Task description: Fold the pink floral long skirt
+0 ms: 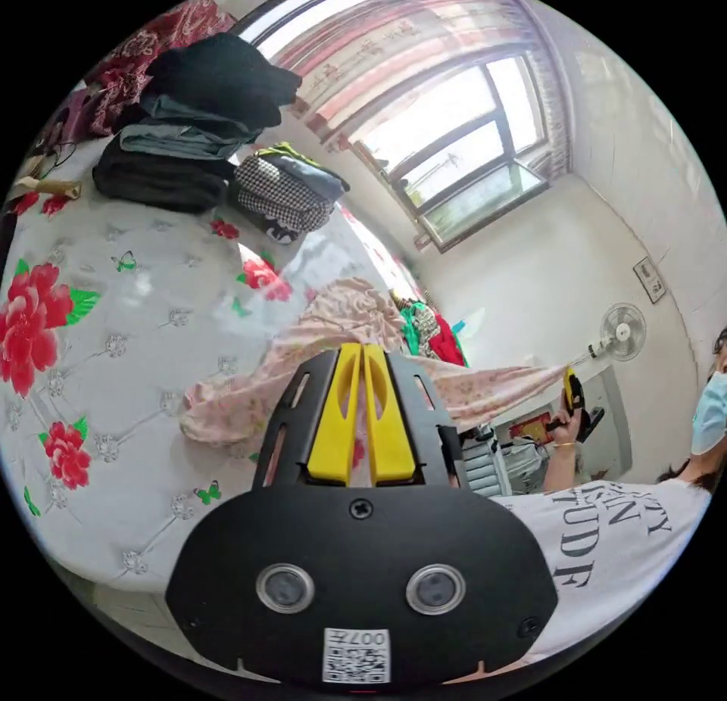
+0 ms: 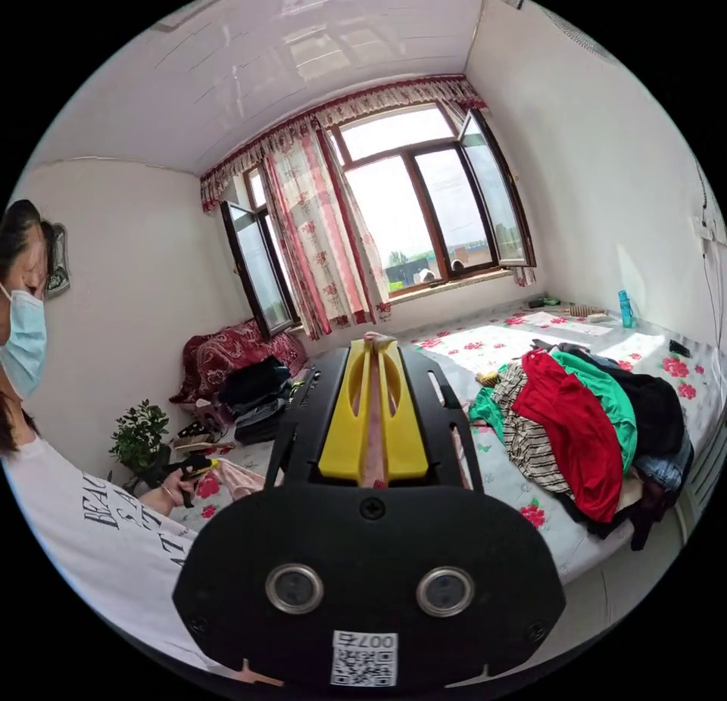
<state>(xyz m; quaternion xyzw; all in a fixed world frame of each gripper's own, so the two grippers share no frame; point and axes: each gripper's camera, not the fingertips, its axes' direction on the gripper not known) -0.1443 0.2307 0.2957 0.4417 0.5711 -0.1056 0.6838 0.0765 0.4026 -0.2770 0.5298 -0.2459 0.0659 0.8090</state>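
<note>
Pink floral long skirt [image 1: 318, 353] is being held stretched between the two tools, its long axis running from the left gripper [image 1: 362, 398] across to the right gripper [image 1: 569, 389], with the slack middle sagging onto the flowered bedspread [image 1: 113, 338]. At the left, the yellow jaws are being kept narrow with a thin band of the fabric apparently pinched between them. At the right gripper [image 2: 375, 406], a strip of pink cloth is being clamped between nearly closed jaws. Both ends are equally in hand, so bringing them together is judged the coming move. Lettering on the person's white T-shirt [image 1: 606, 534] is being seen too partially to be read reliably.
</note>
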